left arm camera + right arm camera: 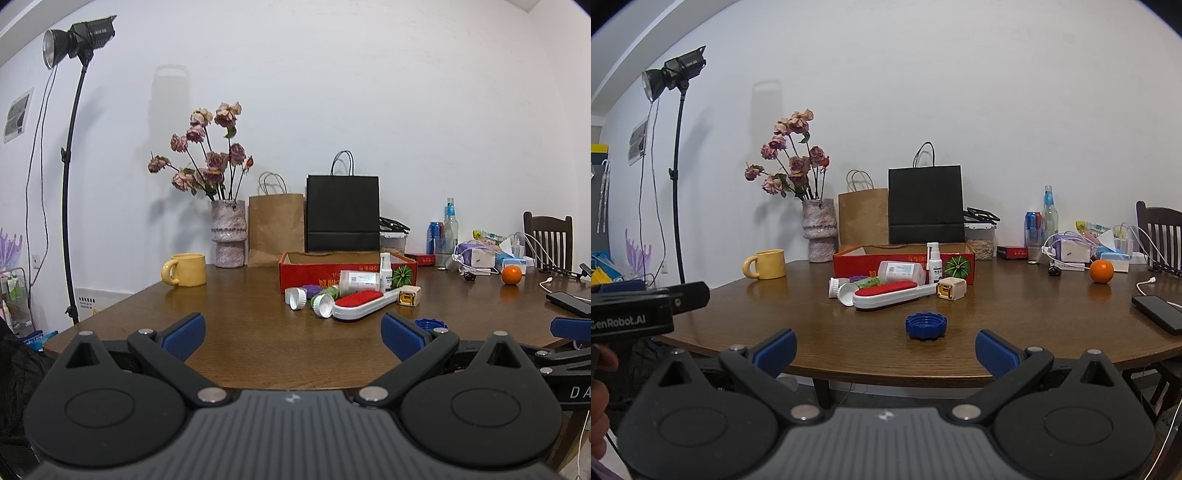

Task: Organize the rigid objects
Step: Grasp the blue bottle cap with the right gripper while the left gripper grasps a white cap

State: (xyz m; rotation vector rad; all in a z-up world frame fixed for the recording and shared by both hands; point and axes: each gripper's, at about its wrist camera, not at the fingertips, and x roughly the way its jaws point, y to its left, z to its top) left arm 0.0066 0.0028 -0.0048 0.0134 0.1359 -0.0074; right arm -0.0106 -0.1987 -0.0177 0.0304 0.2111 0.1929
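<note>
Wooden table (pixel 240 332), both grippers (pixel 293 338) (pixel 886 347) wide, empty

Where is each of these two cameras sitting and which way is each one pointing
Left wrist view: on the left claw, open, level over the near edge of the wooden table, facing the far wall; the right claw's blue tip shows at right.
Right wrist view: on the right claw, open, just short of the table edge, facing the same wall with the blue cap ahead; the left claw's body and a bit of the person's hand show at left.
Both views share the red box, the lint brush and the yellow mug.
</note>
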